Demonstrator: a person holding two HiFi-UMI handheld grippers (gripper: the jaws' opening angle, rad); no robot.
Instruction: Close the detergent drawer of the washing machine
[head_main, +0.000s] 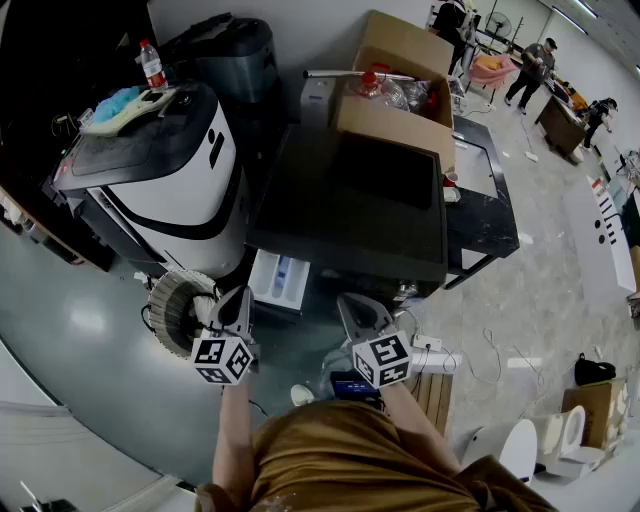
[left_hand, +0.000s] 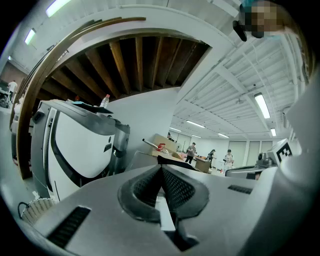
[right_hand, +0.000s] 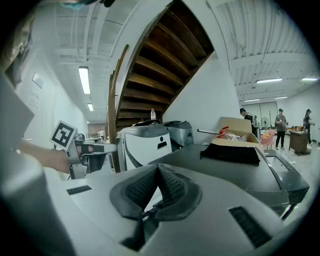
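Head view, drawer: the detergent drawer (head_main: 280, 280) is sticking out of the front of the dark washing machine (head_main: 350, 215), at its left end, not yet pushed in.
Head view, grippers: the left hand-held gripper (head_main: 238, 300) is hovering just beside the drawer front, contact unclear. The right hand-held gripper (head_main: 355, 312) is hanging near the machine front, apart from the drawer.
Head view, risk: an off-centre push is likely to be skewing the drawer and jamming it partway.
Left gripper view, jaws: the pads are pressing together, gripping nothing. The drawer is not showing here.
Left gripper view, risk: the narrow closed tip could be slipping off the drawer face or dipping into its open tray.
Right gripper view, jaws: they are sitting together, empty, and looking across the machine top toward the cardboard box (right_hand: 240, 132).
Right gripper view, risk: this one could be bumping the machine front while idling.
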